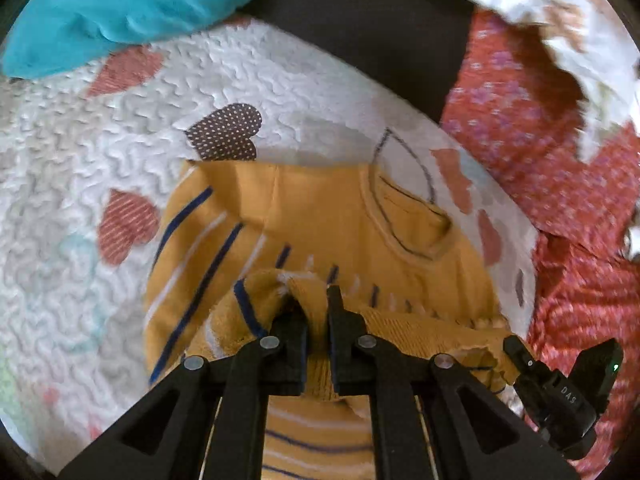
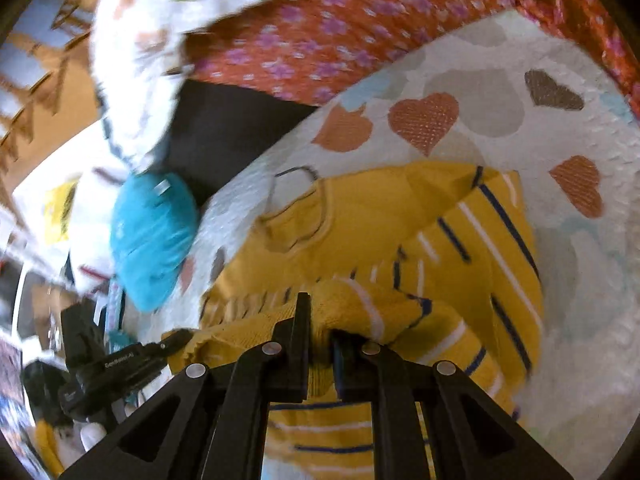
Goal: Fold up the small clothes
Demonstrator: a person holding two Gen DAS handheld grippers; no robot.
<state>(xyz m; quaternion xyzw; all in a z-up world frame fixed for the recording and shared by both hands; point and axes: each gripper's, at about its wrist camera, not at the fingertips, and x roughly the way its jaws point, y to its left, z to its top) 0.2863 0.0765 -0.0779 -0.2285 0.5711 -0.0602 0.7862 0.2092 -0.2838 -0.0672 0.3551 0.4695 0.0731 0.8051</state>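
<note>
A small mustard-yellow top with navy and white stripes [image 1: 320, 216] lies on a white quilt with heart patches [image 1: 80, 168]. My left gripper [image 1: 317, 304] is shut on a bunched edge of the top and lifts it over the rest. My right gripper [image 2: 320, 316] is shut on the same lifted edge of the top [image 2: 400, 216], a little further along. The right gripper also shows in the left wrist view [image 1: 560, 388]; the left one shows in the right wrist view [image 2: 116, 368]. The neckline faces away from both grippers.
A teal cloth [image 1: 128, 12] lies at the quilt's far edge, also in the right wrist view [image 2: 152, 240]. A red floral fabric [image 1: 560, 168] borders the quilt [image 2: 500, 60]. A white patterned cloth [image 2: 160, 40] hangs above. A dark surface [image 1: 360, 28] lies beyond.
</note>
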